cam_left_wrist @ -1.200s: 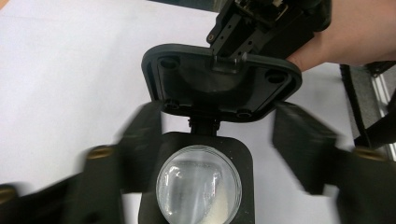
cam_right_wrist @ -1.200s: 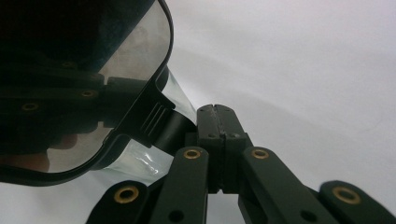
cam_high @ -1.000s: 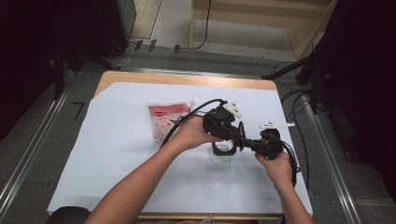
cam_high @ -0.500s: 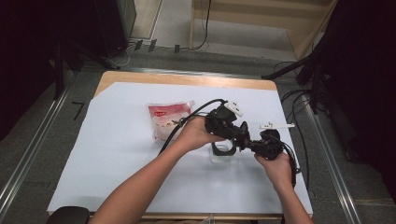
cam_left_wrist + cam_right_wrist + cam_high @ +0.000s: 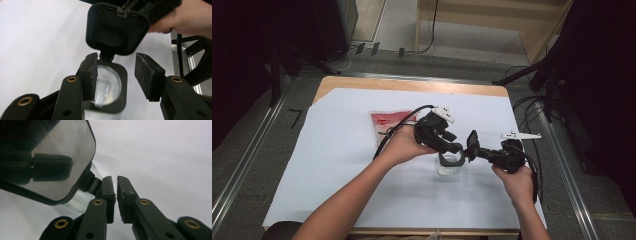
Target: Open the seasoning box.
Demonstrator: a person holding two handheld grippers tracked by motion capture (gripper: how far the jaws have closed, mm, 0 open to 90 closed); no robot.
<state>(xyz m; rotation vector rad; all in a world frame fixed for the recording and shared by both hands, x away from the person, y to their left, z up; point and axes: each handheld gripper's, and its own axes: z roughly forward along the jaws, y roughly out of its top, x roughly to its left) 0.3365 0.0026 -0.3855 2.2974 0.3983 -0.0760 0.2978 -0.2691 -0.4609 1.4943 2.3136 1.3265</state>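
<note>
A small clear jar (image 5: 447,169) with a black square collar (image 5: 120,100) stands on the white sheet. Its black flip lid (image 5: 116,27) is tipped up and open, and it also fills the upper left of the right gripper view (image 5: 50,157). My left gripper (image 5: 116,58) hovers over the jar mouth; its jaws have just been opening and now stand wide, with the left pad (image 5: 90,75) by the collar's edge. My right gripper (image 5: 114,178) sits beside the lid's hinge. Its jaws have just parted to a narrow gap with nothing between them.
A red and clear packet (image 5: 387,122) lies on the white sheet (image 5: 337,165) behind the left hand. The right hand (image 5: 190,17) shows beyond the lid. Cables trail off the table's right side, where a metal rail (image 5: 562,190) runs.
The left gripper has drawn a little to the left, off the jar, and its jaws have spread. The lid now stands up between the two grippers. The right hand has stayed put.
</note>
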